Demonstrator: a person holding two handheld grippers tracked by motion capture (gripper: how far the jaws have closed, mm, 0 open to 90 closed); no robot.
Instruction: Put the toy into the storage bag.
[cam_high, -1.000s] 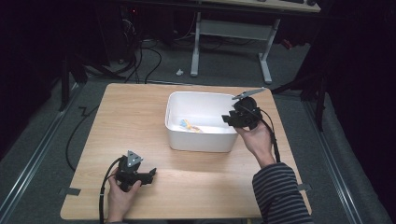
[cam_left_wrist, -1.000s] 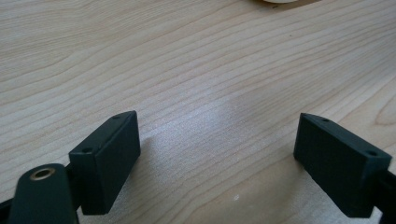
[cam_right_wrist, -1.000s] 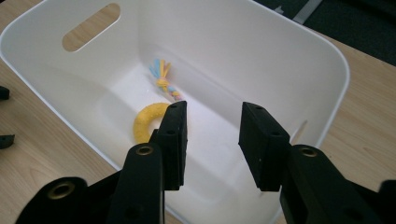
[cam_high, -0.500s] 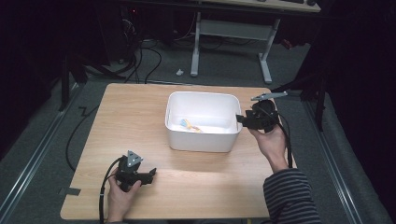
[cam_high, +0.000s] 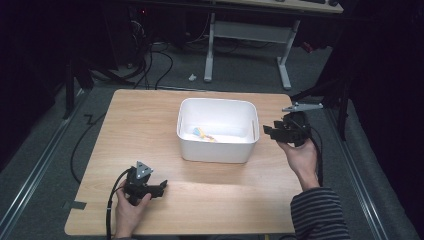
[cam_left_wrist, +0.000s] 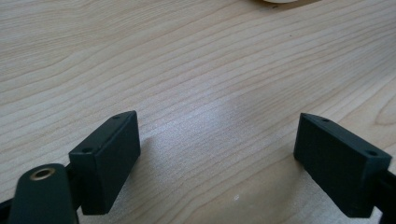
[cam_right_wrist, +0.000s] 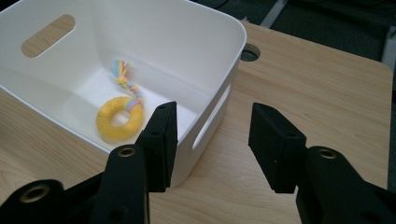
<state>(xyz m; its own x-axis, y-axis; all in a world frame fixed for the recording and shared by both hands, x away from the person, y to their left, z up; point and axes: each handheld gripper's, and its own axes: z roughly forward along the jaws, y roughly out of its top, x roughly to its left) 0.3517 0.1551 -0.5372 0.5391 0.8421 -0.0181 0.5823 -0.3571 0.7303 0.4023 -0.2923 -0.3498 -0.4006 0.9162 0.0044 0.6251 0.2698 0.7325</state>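
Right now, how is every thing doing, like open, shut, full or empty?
White bin: upright, no lid, holds one toy.
Yellow ring toy: lying flat on the bin floor, rope tail attached.
Left gripper: open, empty, over the table.
Right gripper: open, empty, beside the bin, jaws just been opening.

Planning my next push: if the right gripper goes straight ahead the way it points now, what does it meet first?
Most likely the white bin's near end wall with the handle slot; the right gripper stands open and empty just short of it. Depth is unclear.

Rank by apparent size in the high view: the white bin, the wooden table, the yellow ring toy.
1. wooden table
2. white bin
3. yellow ring toy, small and partly hidden by the bin's wall
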